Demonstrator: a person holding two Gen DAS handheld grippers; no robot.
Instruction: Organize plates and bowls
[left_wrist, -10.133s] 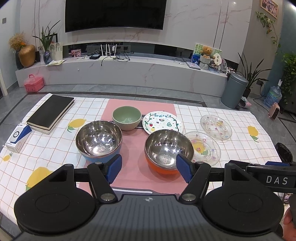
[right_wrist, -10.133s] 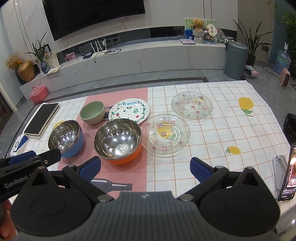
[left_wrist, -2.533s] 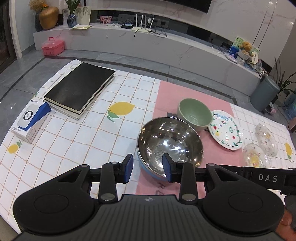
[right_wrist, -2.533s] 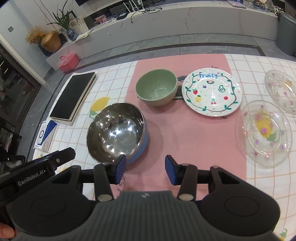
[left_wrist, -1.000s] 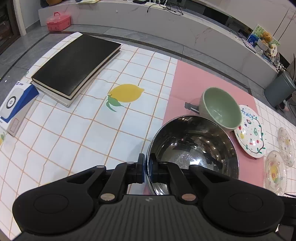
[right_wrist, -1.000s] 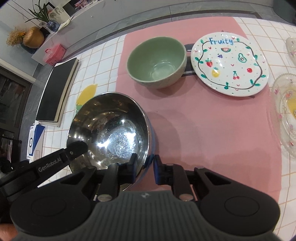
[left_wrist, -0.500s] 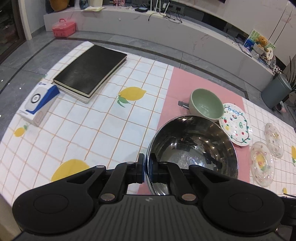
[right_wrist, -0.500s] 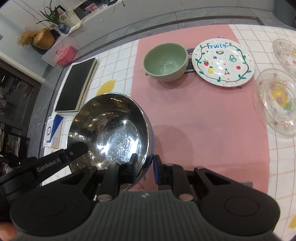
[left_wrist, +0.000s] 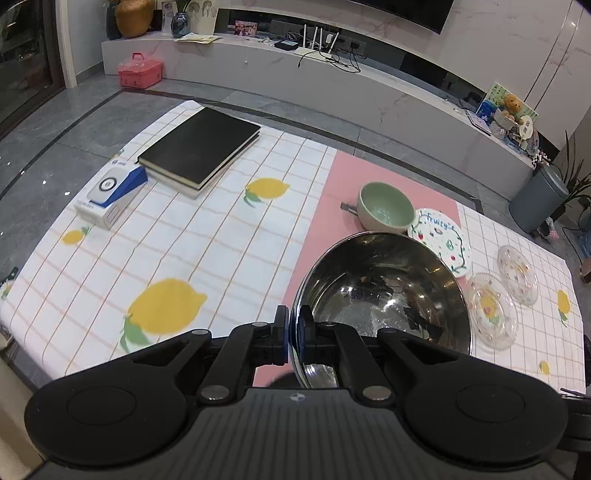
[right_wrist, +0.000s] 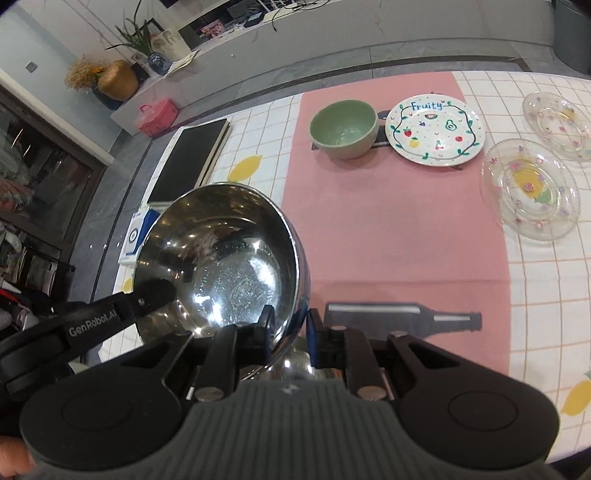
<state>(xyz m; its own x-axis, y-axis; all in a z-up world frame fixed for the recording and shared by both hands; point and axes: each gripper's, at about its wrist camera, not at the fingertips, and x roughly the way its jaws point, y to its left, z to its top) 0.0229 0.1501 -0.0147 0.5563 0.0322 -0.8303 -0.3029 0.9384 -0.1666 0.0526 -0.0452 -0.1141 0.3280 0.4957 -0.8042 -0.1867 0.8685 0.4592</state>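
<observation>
A steel bowl with a blue outside (left_wrist: 384, 295) (right_wrist: 221, 258) hangs tilted above the table, held from both sides. My left gripper (left_wrist: 291, 332) is shut on its left rim. My right gripper (right_wrist: 290, 328) is shut on its right rim, one pad inside and one outside. Far off on the pink mat (right_wrist: 388, 229) stand a green bowl (left_wrist: 386, 210) (right_wrist: 343, 127) and a white "Fruity" plate (left_wrist: 443, 243) (right_wrist: 436, 129). Two glass plates (right_wrist: 532, 190) (right_wrist: 561, 118) lie to the right. A steel and orange shape shows just under the right gripper, mostly hidden.
A black book (left_wrist: 201, 147) and a blue and white box (left_wrist: 110, 188) lie at the table's far left on the lemon-print cloth (left_wrist: 184, 258). A bottle print (right_wrist: 402, 314) marks the mat's near end. A person's hand shows at the right wrist view's lower left corner.
Both grippers have risen and drawn back with the steel bowl between them. The bowl has left the mat, and the table now looks farther away.
</observation>
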